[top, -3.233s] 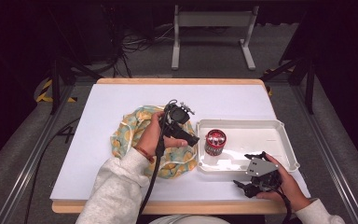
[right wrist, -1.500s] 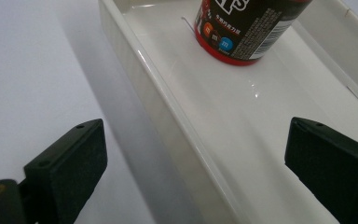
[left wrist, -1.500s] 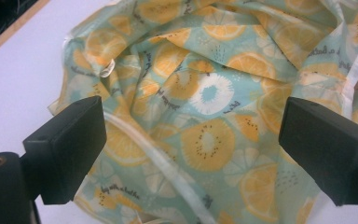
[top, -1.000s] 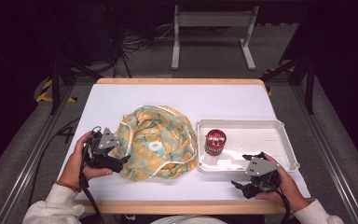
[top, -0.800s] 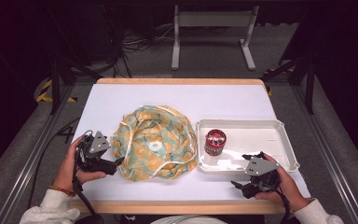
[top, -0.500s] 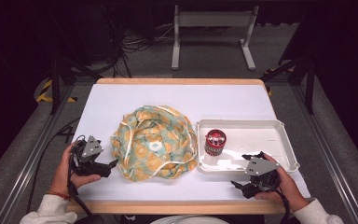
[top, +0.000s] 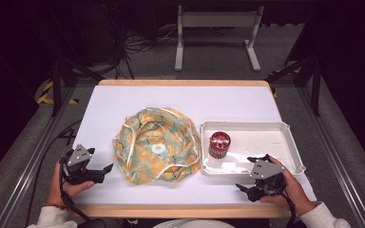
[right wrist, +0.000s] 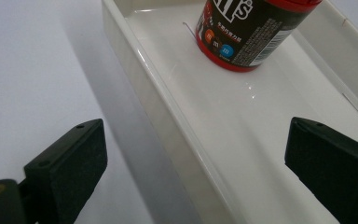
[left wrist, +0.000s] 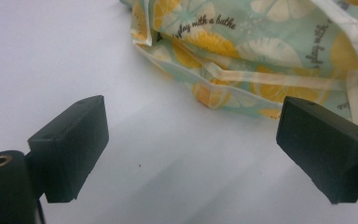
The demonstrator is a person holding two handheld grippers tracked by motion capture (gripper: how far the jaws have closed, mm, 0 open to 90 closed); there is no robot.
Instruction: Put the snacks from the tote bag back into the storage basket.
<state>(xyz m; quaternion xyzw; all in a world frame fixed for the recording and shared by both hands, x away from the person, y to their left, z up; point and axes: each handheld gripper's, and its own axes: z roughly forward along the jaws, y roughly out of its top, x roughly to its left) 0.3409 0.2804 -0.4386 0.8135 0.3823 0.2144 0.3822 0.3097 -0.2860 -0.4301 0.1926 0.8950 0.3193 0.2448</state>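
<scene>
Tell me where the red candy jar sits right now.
In the high view, the red candy jar stands upright at the left end of the white tray, right of the fruit-print cloth.

Both grippers, left point(top: 105, 169) and right point(top: 240, 189): black bodies, grey triangular top plates, rectangular black fingers point(left wrist: 70, 144), trailing black cables; white sleeves.

White table point(top: 138, 102) w/ wooden edge, lit bright; room dark beyond. Grey carpet floor point(top: 218, 66), grey metal stand point(top: 216, 33), cables point(top: 138, 45) far behind claws.
</scene>
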